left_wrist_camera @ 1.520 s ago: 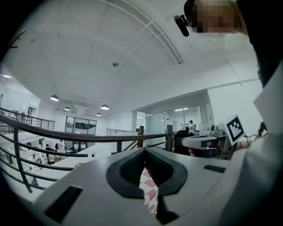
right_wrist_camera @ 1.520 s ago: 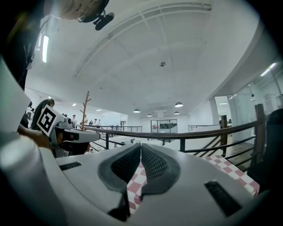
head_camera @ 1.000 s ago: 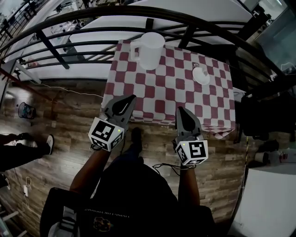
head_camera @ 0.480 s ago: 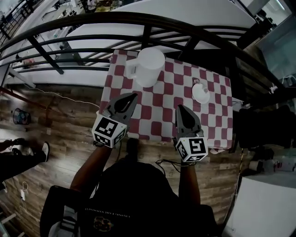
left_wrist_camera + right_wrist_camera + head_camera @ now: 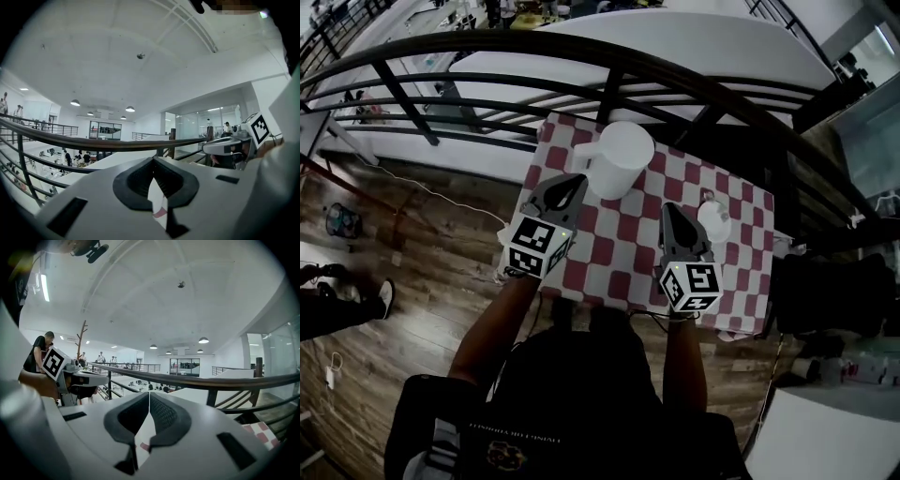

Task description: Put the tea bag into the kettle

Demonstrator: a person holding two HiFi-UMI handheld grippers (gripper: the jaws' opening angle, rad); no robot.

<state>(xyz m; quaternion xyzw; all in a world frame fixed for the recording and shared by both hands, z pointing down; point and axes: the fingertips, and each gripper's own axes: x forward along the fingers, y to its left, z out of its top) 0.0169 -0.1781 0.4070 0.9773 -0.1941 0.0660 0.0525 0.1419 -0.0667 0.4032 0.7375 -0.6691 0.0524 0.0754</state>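
Ahead and just right of the right gripper (image 5: 673, 210), in the head view, sits the small white dish (image 5: 723, 231) that seems to hold the tea bag (image 5: 710, 215), too small to give its axis; the white kettle (image 5: 619, 159) stands before the left gripper (image 5: 575, 184). Left gripper view: jaws together, empty. Right gripper view: likewise closed on nothing. No writing readable

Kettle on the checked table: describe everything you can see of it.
The kettle shows only in the head view, from above. It has a plain white round body with a pale top, and I cannot tell whether it is open or lidded. A loop handle sticks out on its left. It stands upright on the red-and-white checked tablecloth, near the far edge by the dark railing. Nothing touches it. The left tool points at it from close by.
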